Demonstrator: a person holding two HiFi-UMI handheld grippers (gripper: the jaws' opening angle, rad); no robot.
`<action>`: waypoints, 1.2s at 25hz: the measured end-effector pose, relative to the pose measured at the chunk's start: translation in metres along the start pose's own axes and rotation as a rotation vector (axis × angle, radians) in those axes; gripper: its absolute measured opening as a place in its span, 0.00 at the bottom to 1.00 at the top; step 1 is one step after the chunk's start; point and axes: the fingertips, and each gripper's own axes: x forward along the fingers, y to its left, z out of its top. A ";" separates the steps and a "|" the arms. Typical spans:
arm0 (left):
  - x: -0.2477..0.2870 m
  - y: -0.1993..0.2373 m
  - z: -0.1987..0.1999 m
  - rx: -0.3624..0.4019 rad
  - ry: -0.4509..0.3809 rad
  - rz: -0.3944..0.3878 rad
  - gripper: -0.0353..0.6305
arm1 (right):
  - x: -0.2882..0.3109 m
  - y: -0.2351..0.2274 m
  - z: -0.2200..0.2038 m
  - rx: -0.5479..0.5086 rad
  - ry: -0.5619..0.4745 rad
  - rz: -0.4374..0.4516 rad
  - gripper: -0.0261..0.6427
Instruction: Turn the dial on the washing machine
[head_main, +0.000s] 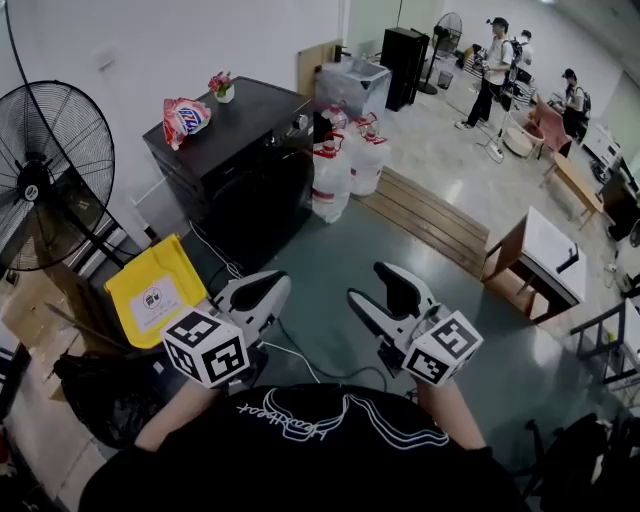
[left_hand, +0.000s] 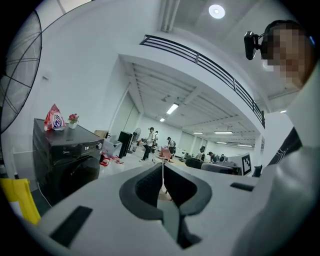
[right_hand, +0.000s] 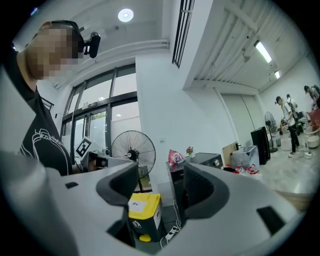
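Observation:
The black washing machine (head_main: 245, 165) stands against the far wall, well ahead of both grippers. Its small silver dial (head_main: 301, 122) sits at the right end of the top front panel. The dial (left_hand: 99, 146) also shows in the left gripper view, and the right gripper view has the dial (right_hand: 218, 162) just right of its right jaw. My left gripper (head_main: 278, 288) is held low at the left, its jaws shut together on nothing (left_hand: 163, 172). The right gripper (head_main: 378, 290) is beside it with a wide gap between its jaws (right_hand: 160, 185) and nothing in them. Neither touches the machine.
A detergent bag (head_main: 186, 117) and a small flower pot (head_main: 222, 87) sit on the machine. A yellow bin (head_main: 155, 290) and a standing fan (head_main: 45, 175) are to its left, water jugs (head_main: 332, 180) and a wooden pallet (head_main: 430, 215) to its right. People (head_main: 495, 60) stand far back.

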 end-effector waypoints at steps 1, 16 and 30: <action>0.006 -0.002 -0.001 0.001 0.004 -0.006 0.07 | -0.003 -0.005 -0.001 0.001 0.001 -0.008 0.46; 0.073 0.027 -0.012 -0.030 0.056 -0.031 0.07 | 0.002 -0.077 -0.025 0.028 0.062 -0.091 0.55; 0.274 0.195 0.034 -0.098 0.073 0.011 0.07 | 0.138 -0.283 -0.030 0.084 0.157 -0.109 0.56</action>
